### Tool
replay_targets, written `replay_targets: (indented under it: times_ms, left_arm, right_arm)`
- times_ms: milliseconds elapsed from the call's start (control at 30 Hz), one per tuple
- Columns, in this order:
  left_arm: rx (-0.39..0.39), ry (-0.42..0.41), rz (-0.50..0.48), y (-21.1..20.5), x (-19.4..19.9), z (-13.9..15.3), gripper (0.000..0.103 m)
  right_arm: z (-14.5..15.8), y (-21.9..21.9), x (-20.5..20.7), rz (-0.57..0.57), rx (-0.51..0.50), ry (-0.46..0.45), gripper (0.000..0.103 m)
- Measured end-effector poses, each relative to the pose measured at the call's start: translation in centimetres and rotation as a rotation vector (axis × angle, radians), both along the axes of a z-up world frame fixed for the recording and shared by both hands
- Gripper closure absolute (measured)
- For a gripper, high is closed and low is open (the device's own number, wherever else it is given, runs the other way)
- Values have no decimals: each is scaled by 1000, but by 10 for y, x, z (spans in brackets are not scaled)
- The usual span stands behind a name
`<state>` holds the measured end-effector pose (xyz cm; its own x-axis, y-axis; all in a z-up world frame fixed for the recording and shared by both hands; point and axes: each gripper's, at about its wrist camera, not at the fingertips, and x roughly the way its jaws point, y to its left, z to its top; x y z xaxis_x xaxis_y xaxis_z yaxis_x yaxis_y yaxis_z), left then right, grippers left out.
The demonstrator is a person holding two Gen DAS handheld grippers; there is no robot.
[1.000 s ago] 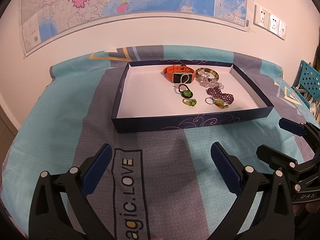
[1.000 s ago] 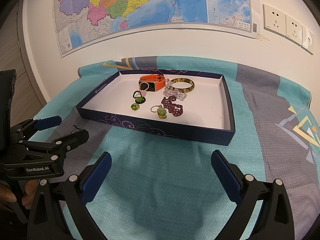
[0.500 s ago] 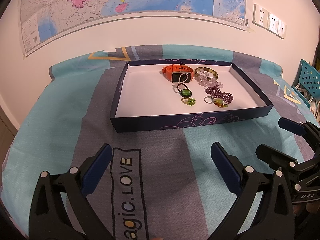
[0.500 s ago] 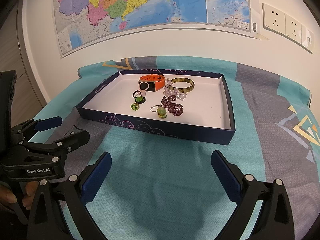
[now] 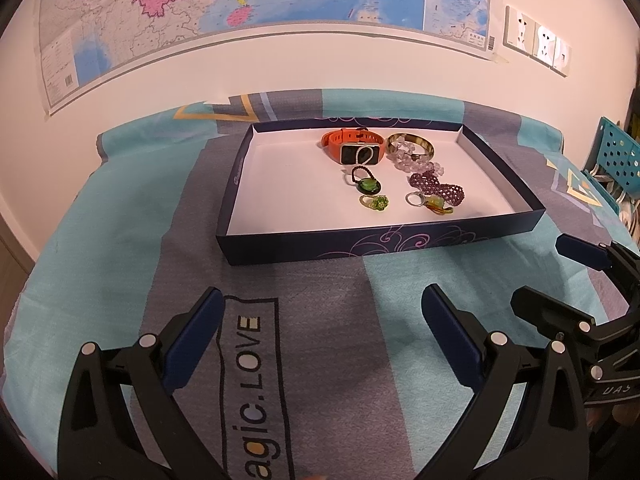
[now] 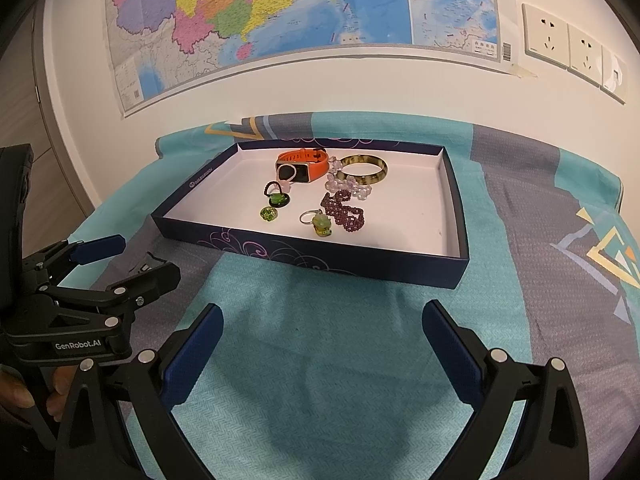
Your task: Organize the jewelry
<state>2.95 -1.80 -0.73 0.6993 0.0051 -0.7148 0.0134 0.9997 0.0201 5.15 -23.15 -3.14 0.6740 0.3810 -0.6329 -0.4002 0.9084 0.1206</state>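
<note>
A dark blue shallow box (image 5: pixel 360 246) (image 6: pixel 312 258) with a white floor holds the jewelry: an orange watch (image 5: pixel 352 148) (image 6: pixel 304 164), a brown-green bangle (image 5: pixel 412 146) (image 6: pixel 362 170), clear beads (image 5: pixel 416 166), a purple bead bracelet (image 5: pixel 438 190) (image 6: pixel 346 212), a black-banded green ring (image 5: pixel 366 184) (image 6: pixel 276 198), a small green ring (image 5: pixel 376 202) (image 6: pixel 268 213) and a silver ring with a green stone (image 5: pixel 430 204) (image 6: pixel 318 222). My left gripper (image 5: pixel 318 320) is open and empty in front of the box. My right gripper (image 6: pixel 320 328) is open and empty, also short of the box.
The box lies on a teal and grey cloth (image 5: pixel 120 208) over a table against a wall with a map (image 6: pixel 260 12). Wall sockets (image 6: pixel 572 52) are at the right. A teal perforated chair (image 5: pixel 618 160) stands at the far right.
Both grippers have drifted slightly; the box sits a little higher and farther left in the left wrist view. The jewelry has not moved.
</note>
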Motion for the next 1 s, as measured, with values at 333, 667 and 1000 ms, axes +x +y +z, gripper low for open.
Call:
replay_targets:
  times_ms: [333, 667, 1000]
  left_arm:
    - [-1, 4, 2, 0, 1, 0, 6]
    - [-3, 4, 2, 0, 2, -1, 6]
    - [10, -5, -5, -2, 3, -4, 6]
  right_arm:
    - [0, 0, 1, 0, -1, 2, 7]
    - [0, 0, 0, -1, -1, 3, 7]
    - [1, 0, 0, 0, -7, 3, 7]
